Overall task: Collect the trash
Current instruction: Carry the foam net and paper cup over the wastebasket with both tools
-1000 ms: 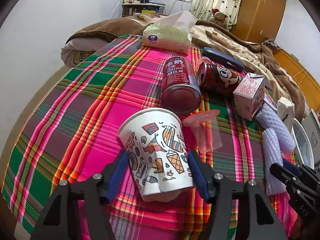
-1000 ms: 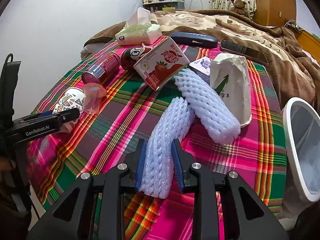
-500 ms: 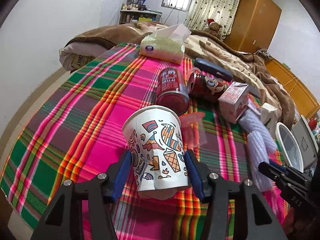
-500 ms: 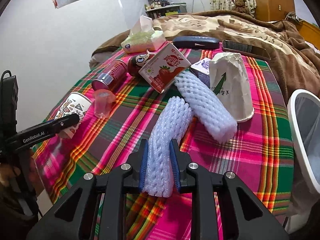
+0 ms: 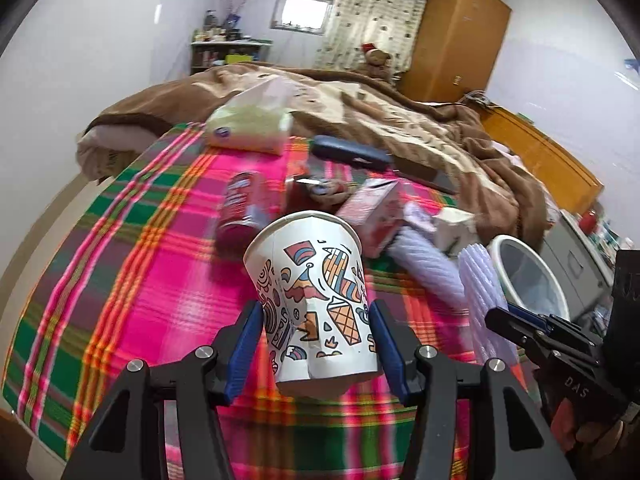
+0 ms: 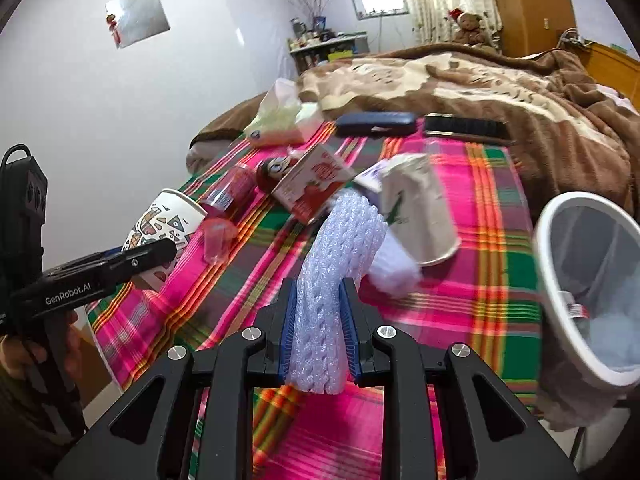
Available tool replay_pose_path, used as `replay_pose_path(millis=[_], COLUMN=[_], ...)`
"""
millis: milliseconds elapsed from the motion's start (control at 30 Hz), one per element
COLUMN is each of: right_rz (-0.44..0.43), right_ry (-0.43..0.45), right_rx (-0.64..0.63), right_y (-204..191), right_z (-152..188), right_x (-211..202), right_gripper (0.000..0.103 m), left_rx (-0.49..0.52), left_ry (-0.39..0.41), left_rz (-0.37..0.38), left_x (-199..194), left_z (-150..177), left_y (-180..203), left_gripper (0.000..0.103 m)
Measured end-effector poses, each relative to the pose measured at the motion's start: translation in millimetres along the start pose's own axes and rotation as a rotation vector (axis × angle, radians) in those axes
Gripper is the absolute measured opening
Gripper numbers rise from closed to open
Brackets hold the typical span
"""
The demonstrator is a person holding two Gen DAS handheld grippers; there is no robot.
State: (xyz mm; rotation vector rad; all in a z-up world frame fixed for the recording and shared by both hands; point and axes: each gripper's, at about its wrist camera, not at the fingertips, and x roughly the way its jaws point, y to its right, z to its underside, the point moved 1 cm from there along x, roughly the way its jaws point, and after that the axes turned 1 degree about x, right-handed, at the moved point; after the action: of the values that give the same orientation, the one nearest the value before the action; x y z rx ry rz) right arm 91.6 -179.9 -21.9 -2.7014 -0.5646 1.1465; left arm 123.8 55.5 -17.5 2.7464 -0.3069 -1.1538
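Both grabs are made, nothing binned from this pair yet. Left gripper (image 5: pixel 316 344) is clamped on the printed paper cup (image 5: pixel 314 300): pads press both sides of the lower wall, cup upright and carried above the plaid cloth (image 5: pixel 120 280), wall dented in a vertical crease between the pads, so it's soft and crushes easily. Right gripper (image 6: pixel 318 332) is squeezed down on the white foam fruit net (image 6: pixel 336 264), jaws about as close as they go; the net is pinched near one end and the rest arches up and away, floppy, open-mesh, springy. White bin (image 6: pixel 560 248) sits off the right edge of the cloth, near the right gripper; it already holds something pale plus a small scrap, can't tell what. Left on the cloth: second foam net (image 5: pixel 428 260), two red cans (image 5: pixel 240 208), strawberry milk carton (image 6: pixel 316 184), small pink plastic cup (image 6: pixel 216 240), tipped white paper cup (image 6: pixel 420 208). Tissue pack (image 5: pixel 252 128), dark case (image 5: pixel 352 154) and phone (image 6: pixel 464 128) probably aren't trash. My read: early-to-mid, next step is to carry both items to the bin.
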Motion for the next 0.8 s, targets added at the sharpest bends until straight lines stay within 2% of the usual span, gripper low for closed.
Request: replay_pose_path(millis=[400,800], right_rz=[0.119,0.267], right_ry=[0.093,0.128], right_rx=[0.074,0.161], right_y=[53.8,122.1], right_z=[-4.3,0.0], right_x=[-48.3,-87.5], right_gripper=[0.022,0.023], left_rx=[0.136,0.247], left_ry=[-0.003,-0.054], left_rz=[0.169,0.342], left_x=[14.3,48.0], left_z=[-20.5,-34.2], left_y=[87.6,180.1], left_gripper=[0.055,0.055])
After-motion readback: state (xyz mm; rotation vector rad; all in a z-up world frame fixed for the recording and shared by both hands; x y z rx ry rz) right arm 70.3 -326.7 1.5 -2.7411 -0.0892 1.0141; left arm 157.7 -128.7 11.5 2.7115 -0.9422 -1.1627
